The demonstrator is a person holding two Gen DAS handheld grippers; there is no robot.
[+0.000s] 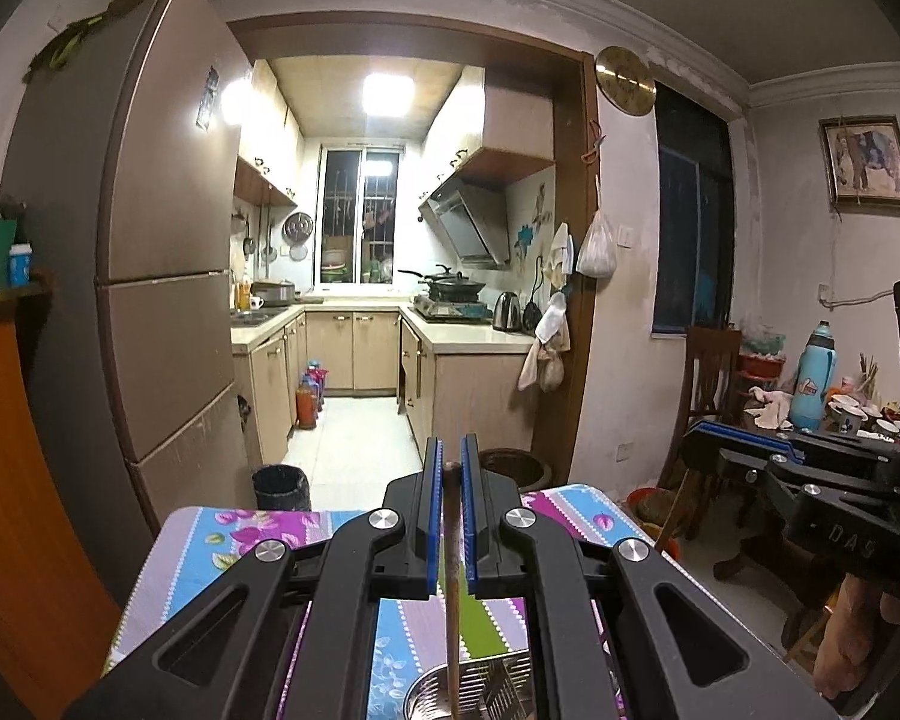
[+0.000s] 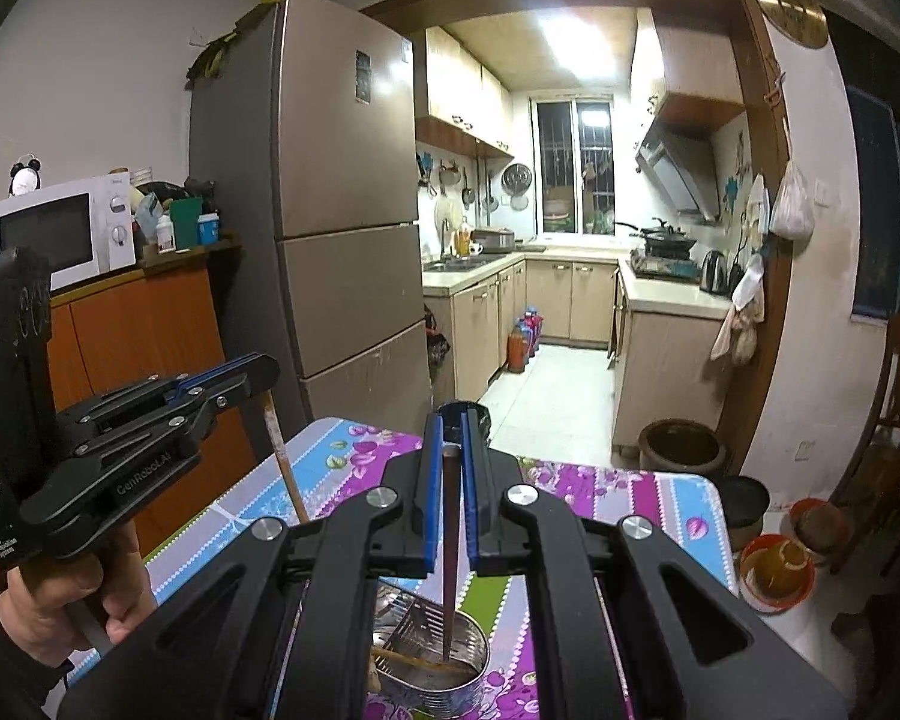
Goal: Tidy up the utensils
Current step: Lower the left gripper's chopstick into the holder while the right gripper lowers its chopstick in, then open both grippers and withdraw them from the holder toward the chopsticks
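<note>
— Wooden chopstick [image 1: 452,570] pinched upright in the left hand-held gripper [image 1: 450,468], tip over the steel holder [image 2: 444,660]?
— Yes, so it drops straight in. Right hand-held gripper [image 2: 450,450] pinches a darker stick [image 2: 449,546] too, tip already inside that holder on the desk [image 2: 630,498].

Both wrist views—facing kitchen [image 1: 360,276]—share table [image 2: 678,498]
</note>
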